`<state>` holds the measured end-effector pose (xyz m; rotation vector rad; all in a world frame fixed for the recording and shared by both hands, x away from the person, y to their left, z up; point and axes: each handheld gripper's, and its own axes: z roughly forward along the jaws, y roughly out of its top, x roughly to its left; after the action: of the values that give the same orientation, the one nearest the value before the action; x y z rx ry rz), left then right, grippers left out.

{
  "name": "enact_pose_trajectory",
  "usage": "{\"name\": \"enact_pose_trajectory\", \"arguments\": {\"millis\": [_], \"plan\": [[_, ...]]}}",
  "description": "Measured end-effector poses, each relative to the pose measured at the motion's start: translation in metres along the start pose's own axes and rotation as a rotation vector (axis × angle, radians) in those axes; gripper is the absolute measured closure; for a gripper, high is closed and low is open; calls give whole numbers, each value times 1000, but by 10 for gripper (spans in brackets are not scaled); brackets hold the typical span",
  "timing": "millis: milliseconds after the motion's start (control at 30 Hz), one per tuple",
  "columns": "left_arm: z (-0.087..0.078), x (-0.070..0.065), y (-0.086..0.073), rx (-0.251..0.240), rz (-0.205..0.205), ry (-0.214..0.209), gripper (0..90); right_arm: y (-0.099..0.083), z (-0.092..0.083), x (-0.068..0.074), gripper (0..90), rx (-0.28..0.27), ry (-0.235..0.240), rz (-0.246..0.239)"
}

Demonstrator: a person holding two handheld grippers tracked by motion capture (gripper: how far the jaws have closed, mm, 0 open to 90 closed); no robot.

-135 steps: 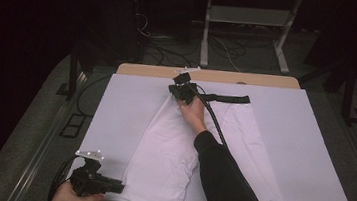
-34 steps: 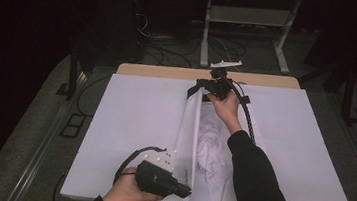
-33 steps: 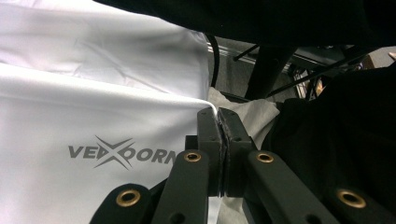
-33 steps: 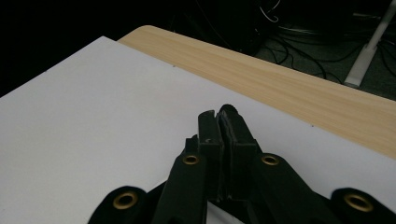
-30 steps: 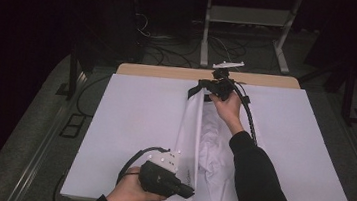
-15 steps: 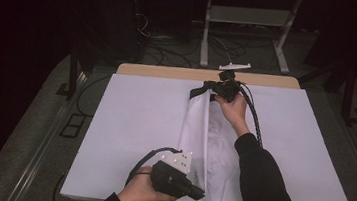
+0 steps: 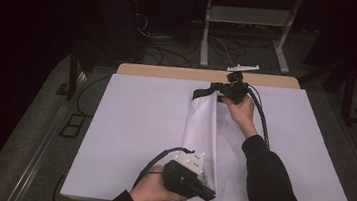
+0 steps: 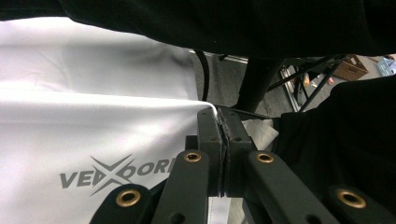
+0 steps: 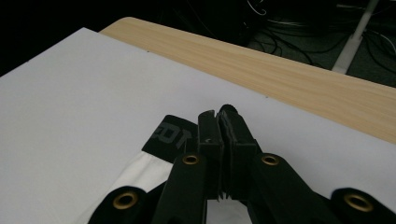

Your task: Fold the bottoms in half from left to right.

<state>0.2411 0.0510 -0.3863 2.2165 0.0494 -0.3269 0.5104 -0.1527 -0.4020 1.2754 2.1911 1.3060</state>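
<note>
While both grippers are clamping it, the white shorts (image 7: 211,149) are running lengthwise from left gripper (image 7: 209,194) at 6 o'clock to right gripper (image 7: 214,89) at 12.

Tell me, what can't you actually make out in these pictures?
- White garment: its near end runs off the high view's bottom edge, partly behind the left gripper.
- Grey lettering: its end sits behind the jaws, left gripper view.
- Black waistband: print cut off by the right gripper.
</note>
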Motion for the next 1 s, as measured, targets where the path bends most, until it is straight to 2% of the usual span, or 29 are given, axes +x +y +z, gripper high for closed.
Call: {"name": "enact_pose_trajectory", "arguments": {"millis": [467, 1000], "plan": [[20, 5, 14, -2, 19, -22, 871, -6, -11, -15, 857, -3, -7, 8], [47, 11, 26, -34, -1, -25, 871, -7, -21, -31, 857, -8, 11, 7]]}}
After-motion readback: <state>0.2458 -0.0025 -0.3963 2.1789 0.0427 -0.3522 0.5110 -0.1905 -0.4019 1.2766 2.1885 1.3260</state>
